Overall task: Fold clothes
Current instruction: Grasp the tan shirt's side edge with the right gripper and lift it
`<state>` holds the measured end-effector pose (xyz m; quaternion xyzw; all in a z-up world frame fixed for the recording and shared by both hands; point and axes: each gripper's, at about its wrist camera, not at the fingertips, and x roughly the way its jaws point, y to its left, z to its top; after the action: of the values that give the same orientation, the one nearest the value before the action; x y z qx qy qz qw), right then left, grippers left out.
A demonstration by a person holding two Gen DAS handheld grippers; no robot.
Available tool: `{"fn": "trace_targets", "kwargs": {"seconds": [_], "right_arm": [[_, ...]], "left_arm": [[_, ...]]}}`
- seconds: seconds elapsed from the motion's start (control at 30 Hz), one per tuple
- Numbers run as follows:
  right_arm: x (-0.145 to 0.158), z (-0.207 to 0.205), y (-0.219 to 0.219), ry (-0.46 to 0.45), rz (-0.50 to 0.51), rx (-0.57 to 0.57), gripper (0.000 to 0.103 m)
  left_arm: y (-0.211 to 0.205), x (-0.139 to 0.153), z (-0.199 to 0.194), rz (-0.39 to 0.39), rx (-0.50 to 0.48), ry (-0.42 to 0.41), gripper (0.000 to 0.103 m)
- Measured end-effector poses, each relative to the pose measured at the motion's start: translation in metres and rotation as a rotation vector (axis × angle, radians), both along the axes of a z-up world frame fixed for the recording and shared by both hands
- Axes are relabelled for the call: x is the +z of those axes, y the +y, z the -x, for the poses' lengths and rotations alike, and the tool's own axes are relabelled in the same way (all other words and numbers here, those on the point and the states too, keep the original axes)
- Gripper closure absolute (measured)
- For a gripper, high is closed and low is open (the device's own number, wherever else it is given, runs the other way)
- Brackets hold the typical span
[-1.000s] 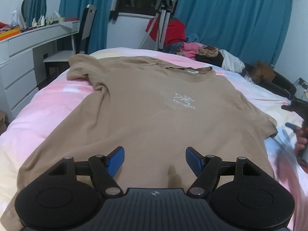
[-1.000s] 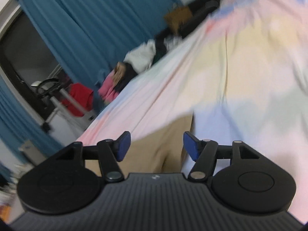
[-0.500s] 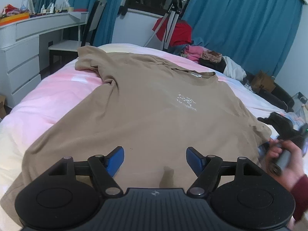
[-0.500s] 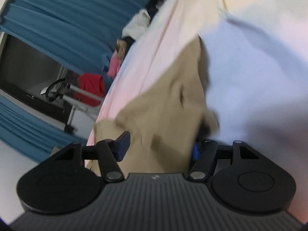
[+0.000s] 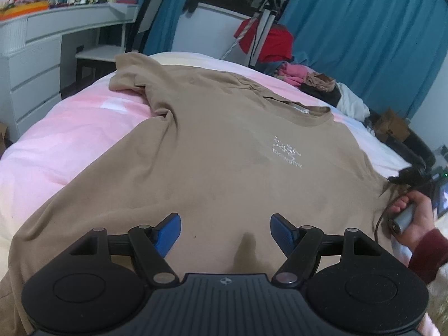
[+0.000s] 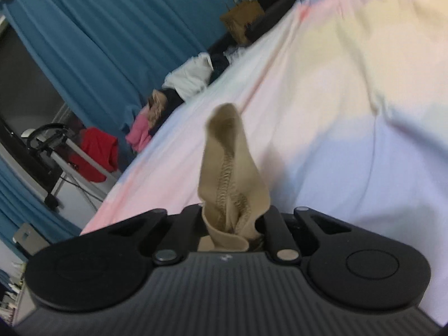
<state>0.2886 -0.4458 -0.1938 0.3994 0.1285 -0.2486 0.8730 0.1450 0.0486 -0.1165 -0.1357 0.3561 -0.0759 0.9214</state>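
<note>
Left wrist view: tan cotton T-shirt (image 5: 224, 154) flat on pastel bed (image 5: 70, 128), collar far-right, chest print unreadable; left hand-held gripper (image 5: 225, 231) spread, right hand-held gripper (image 6: 233, 218) closing, pinching its sleeve.

The t-shirt (image 5: 212, 151) is tan with a small white print; the bed sheet (image 5: 70, 140) is pastel pink, blue and yellow; the curtains (image 5: 364, 28) are blue.

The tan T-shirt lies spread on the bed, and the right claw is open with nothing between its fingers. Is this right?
Not quite. The right claw is closing on a bunched fold of the tan T-shirt, as the right wrist view shows. The shirt does lie spread on the bed.
</note>
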Motion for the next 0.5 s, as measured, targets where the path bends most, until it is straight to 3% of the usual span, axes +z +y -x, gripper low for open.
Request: {"fn": "trace_targets", "kwargs": {"seconds": [0.1, 0.27, 0.5], "right_arm": [[0.028, 0.010, 0.006, 0.015, 0.116, -0.008, 0.095], [0.086, 0.013, 0.049, 0.007, 0.319, 0.011, 0.095], [0.136, -0.018, 0.167, 0.025, 0.610, 0.106, 0.095]], "left_arm": [[0.005, 0.011, 0.003, 0.001, 0.011, -0.027, 0.030], [0.018, 0.035, 0.017, -0.102, 0.030, -0.070, 0.030], [0.063, 0.049, 0.029, -0.128, 0.117, -0.074, 0.030]]}}
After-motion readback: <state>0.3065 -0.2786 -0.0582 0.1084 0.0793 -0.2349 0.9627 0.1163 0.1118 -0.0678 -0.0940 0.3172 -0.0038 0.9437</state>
